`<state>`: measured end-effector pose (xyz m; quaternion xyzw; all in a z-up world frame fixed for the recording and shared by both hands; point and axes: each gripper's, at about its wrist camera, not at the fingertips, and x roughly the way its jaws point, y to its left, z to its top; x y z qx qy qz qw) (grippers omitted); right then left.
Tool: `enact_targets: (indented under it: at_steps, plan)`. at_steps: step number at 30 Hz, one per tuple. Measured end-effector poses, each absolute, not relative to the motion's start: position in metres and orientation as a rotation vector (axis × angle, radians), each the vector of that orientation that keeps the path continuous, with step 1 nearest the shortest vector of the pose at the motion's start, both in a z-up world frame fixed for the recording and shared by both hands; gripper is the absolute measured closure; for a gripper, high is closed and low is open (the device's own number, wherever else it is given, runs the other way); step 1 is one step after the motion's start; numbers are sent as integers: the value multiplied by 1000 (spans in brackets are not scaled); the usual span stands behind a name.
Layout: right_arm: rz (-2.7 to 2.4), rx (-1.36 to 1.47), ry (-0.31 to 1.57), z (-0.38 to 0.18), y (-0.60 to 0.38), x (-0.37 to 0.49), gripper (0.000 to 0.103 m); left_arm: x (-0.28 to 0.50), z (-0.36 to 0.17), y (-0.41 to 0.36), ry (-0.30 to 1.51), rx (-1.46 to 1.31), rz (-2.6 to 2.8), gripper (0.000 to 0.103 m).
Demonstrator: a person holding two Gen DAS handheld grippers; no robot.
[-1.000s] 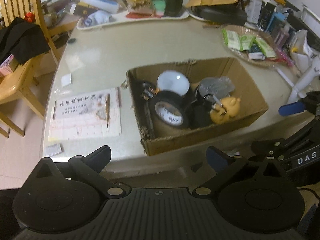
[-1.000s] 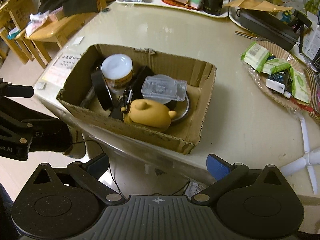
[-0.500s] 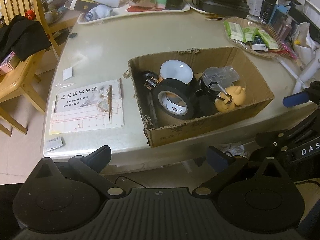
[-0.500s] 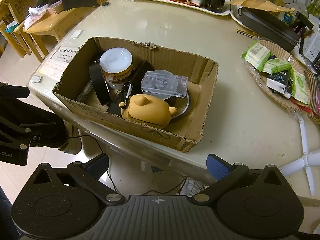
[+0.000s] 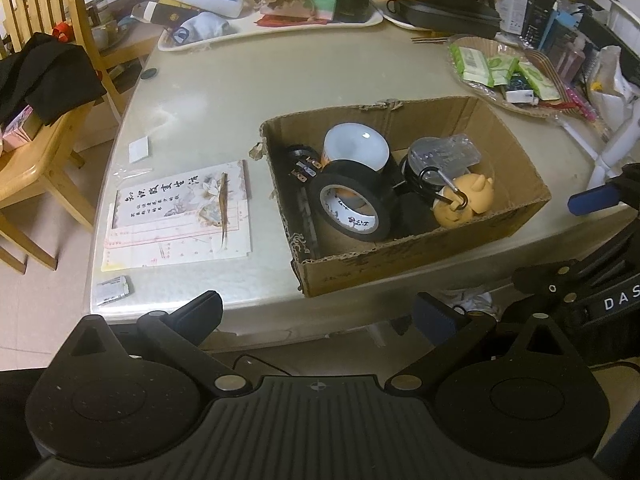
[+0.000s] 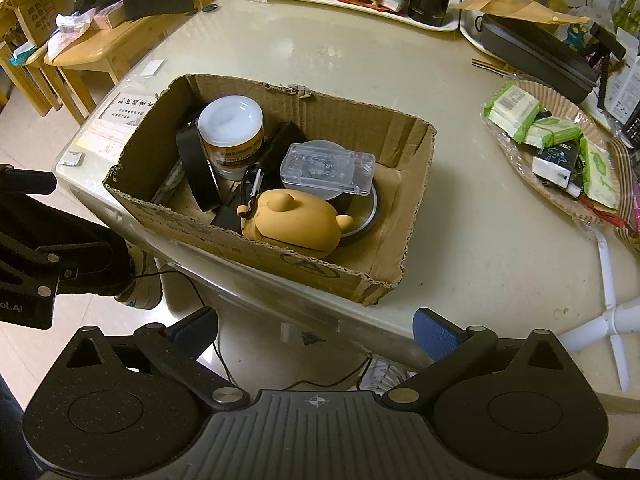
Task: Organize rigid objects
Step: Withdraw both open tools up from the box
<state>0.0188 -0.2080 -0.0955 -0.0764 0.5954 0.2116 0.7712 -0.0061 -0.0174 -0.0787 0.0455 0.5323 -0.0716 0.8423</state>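
Observation:
An open cardboard box point(image 5: 516, 168) point(image 6: 416, 184) stands near the table's front edge. Inside it lie a black tape roll point(image 5: 352, 204) point(image 6: 198, 168), a white-lidded jar point(image 5: 356, 148) point(image 6: 232, 132), a clear plastic case point(image 5: 444, 156) point(image 6: 326, 166) and a yellow bear-shaped case with a carabiner point(image 5: 464, 200) point(image 6: 298, 220). My left gripper point(image 5: 318, 312) is open and empty, held off the table's front edge, below the box. My right gripper point(image 6: 316, 326) is also open and empty, in front of the box's near right corner.
Printed paper sheets point(image 5: 180, 216) lie left of the box, with a small foil packet point(image 5: 112, 290) near the edge. A basket of green packets point(image 6: 556, 148) sits to the right. Cluttered trays point(image 5: 272, 24) line the back. Wooden chairs point(image 5: 36, 120) stand at left.
Both grippers have risen and drawn slightly back, so the box and table appear a little farther and more from above. The box contents have not moved.

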Motion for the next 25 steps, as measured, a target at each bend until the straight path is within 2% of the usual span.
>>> enact_targets:
  at_steps: [25]
  plan:
    - [450,-157,1267,-92,-210,21,0,-6,-77,-13,1114,79,-150,0]
